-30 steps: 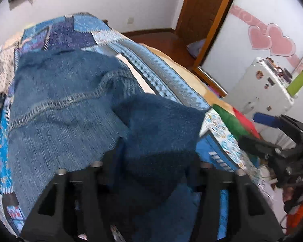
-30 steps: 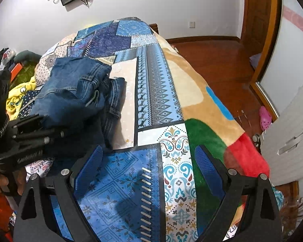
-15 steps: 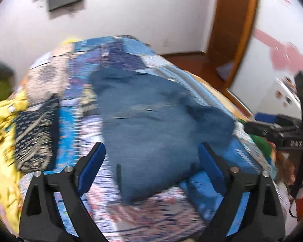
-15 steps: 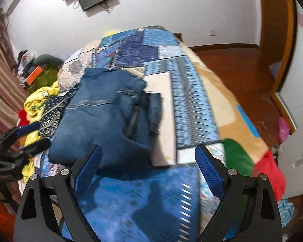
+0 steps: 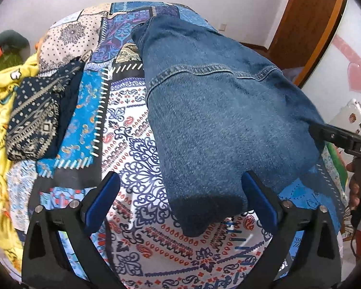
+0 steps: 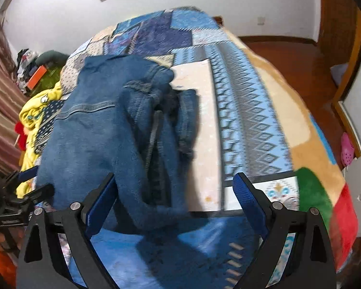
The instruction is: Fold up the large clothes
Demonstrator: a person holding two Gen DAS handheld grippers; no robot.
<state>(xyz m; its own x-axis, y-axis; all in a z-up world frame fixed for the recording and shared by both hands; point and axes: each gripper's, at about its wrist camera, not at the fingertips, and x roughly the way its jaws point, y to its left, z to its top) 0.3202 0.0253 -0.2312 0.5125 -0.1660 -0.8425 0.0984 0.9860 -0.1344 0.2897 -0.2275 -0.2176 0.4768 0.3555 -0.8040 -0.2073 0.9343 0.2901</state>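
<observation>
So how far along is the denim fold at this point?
Done: the denim garment lies doubled over on the patterned bedspread, one layer on top. In hand: nothing. The left gripper has just been opening and nothing is clamped; the right gripper is open too. Left: the bunched side in the right wrist view looks untidy, and the yellow garment seems unfolded.

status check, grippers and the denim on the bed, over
Left gripper just opened, empty. Right gripper open, empty. Denim jacket folded on patchwork bedspread. Patterned dark garment alongside, clear.
</observation>
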